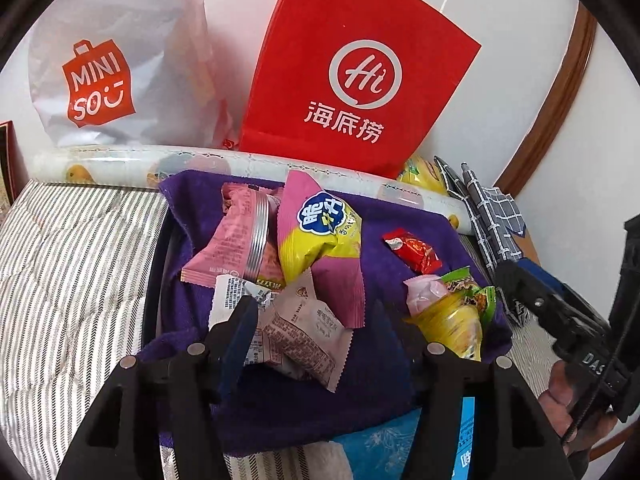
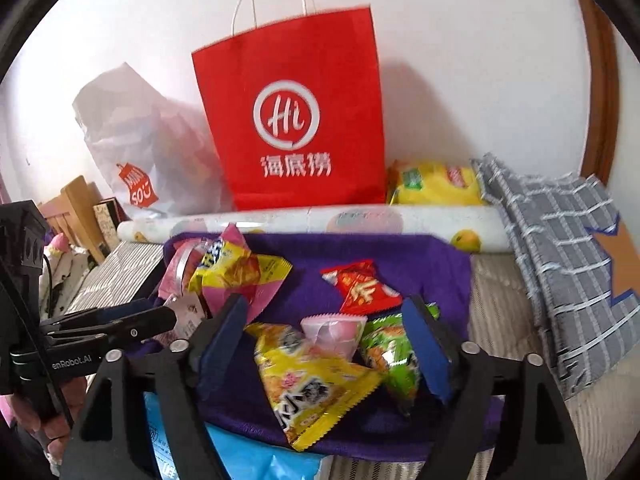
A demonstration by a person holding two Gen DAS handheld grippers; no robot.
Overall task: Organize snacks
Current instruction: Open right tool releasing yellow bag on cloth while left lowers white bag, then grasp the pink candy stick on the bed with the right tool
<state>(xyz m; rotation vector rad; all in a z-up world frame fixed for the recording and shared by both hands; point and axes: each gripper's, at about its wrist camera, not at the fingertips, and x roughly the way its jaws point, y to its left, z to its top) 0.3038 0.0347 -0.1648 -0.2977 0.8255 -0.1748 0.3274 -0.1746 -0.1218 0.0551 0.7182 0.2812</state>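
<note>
While its jaws stand partly apart, the left gripper (image 1: 316,320) holds nothing, its left finger (image 1: 240,332) just touching a pale wrapper (image 1: 304,336) on the purple cloth (image 1: 400,224). The right gripper (image 2: 324,344) gapes wider, empty, over a yellow packet (image 2: 316,384) and green packet (image 2: 384,352). A red packet (image 2: 360,288) lies at twelve o'clock of them
</note>
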